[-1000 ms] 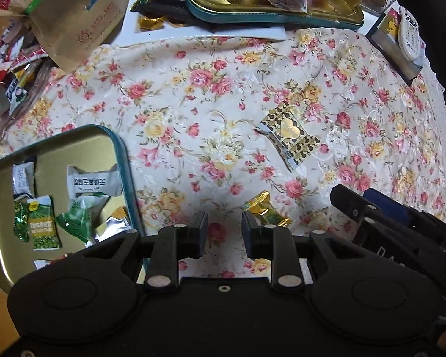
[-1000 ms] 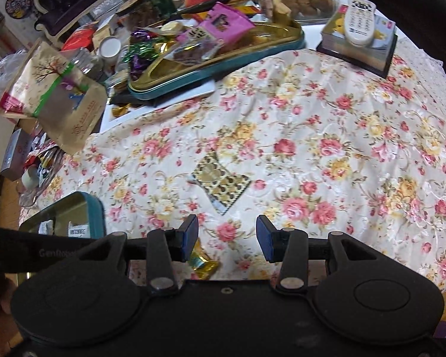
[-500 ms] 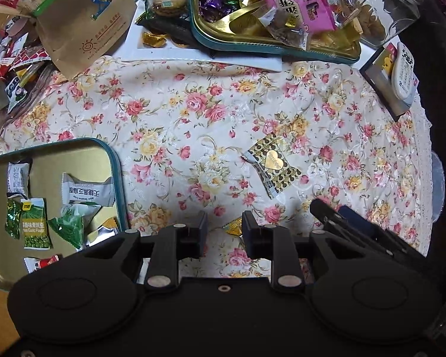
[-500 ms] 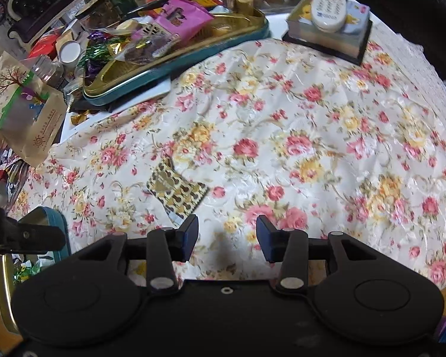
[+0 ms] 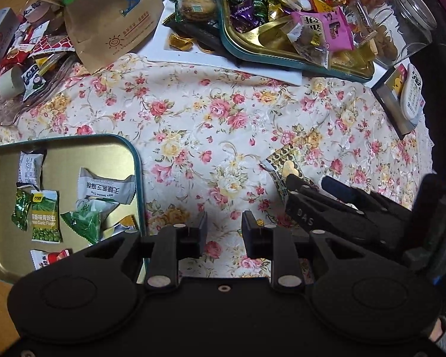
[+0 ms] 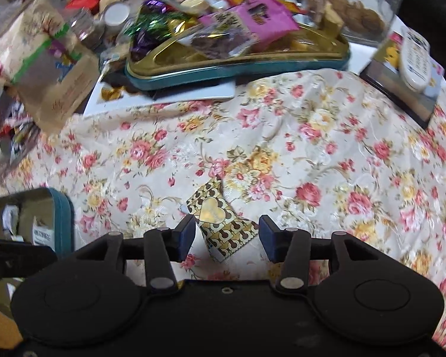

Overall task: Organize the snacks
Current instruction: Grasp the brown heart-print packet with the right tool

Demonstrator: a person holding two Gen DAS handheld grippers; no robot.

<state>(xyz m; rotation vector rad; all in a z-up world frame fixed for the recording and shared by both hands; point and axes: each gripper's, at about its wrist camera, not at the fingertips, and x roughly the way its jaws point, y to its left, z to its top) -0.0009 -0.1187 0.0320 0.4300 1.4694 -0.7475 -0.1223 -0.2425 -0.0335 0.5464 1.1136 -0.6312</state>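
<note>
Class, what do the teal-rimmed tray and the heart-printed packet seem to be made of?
Teal-rimmed tray: likely metal tin, gold gloss inside, since it mirrors the wrappers. Heart-printed packet: probably foil-laminated plastic film; its gold heart shines and its ends are crimped.

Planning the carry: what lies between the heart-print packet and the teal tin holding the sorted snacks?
Only bare floral tablecloth between heart-print packet and teal tin, clearest in the left wrist view.
</note>
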